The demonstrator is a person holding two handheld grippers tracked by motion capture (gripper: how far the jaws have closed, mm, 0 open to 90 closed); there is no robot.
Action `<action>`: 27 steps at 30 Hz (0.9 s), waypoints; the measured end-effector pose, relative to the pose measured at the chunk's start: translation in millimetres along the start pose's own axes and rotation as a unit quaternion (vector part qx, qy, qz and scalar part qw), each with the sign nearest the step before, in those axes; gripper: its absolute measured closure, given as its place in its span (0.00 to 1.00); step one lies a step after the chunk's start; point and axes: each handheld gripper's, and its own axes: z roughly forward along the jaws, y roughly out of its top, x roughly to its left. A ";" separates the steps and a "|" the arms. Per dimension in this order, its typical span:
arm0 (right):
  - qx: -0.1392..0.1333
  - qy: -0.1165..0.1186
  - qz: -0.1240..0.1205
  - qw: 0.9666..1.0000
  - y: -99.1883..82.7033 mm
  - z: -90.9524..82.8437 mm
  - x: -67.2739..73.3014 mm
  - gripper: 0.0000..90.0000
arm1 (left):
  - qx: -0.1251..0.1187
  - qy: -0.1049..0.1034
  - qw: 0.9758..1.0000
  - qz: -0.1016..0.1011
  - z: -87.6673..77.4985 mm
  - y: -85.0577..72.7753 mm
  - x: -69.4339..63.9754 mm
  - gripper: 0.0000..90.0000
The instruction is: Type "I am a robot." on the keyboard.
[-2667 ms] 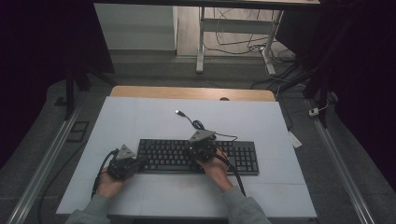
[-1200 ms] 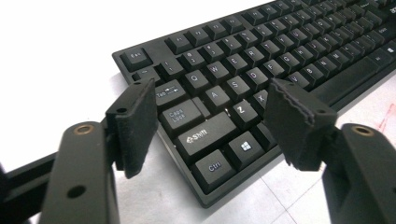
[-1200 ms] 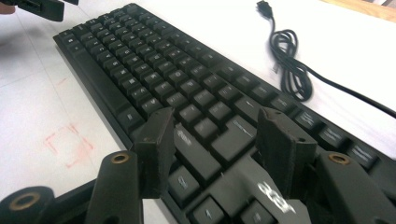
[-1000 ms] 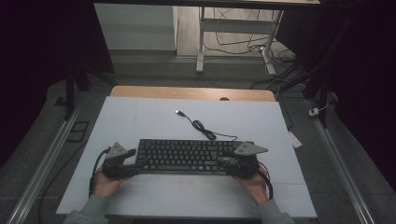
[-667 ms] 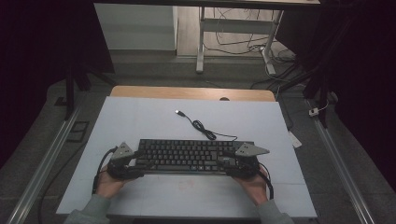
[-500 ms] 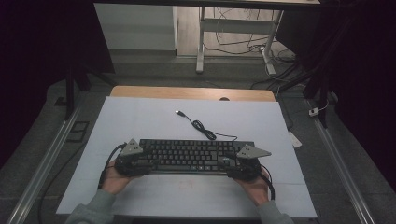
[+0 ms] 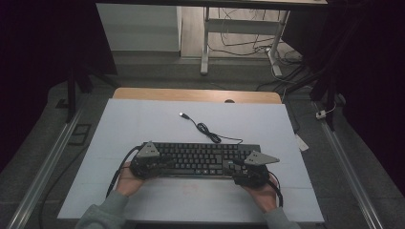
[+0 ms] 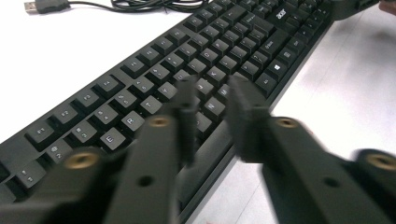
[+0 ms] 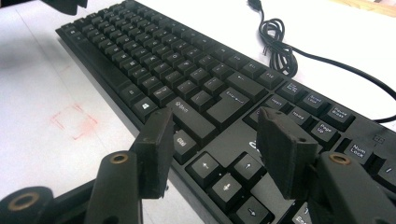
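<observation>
A black keyboard (image 7: 200, 160) lies across the white mat, its keys close up in the left gripper view (image 8: 224, 42) and the right gripper view (image 9: 187, 70). My left gripper (image 7: 165, 163) is at the keyboard's left end. Its jaws (image 8: 212, 88) hover over the letter keys near the front edge; they have just been closing to a narrow gap with nothing pinched between them. At the keyboard's right end my right gripper (image 7: 234, 167) stands open, its jaws (image 9: 217, 123) wide apart above the arrow keys and front edge.
The keyboard's black cable (image 7: 205, 130) lies coiled behind it, ending in a USB plug (image 7: 182, 114). A faint red square (image 9: 74, 121) is marked on the mat in front of the keyboard. A wooden table edge (image 7: 196, 94) runs along the back.
My left gripper has slid right from beside the keyboard onto its left end, and its jaws have narrowed. The right gripper has held still at the right end over the last second.
</observation>
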 end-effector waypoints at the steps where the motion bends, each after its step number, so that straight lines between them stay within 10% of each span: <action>1: 0.004 -0.001 -0.003 1.000 0.2 0.2 -0.2 0.52 | 0.003 -0.001 1.000 0.001 1.2 -0.3 -0.3 0.92; 27: 0.012 -0.009 -0.001 1.000 -1.4 2.3 -3.7 0.51 | 0.060 -0.003 0.998 0.019 32.2 -10.7 -11.5 0.99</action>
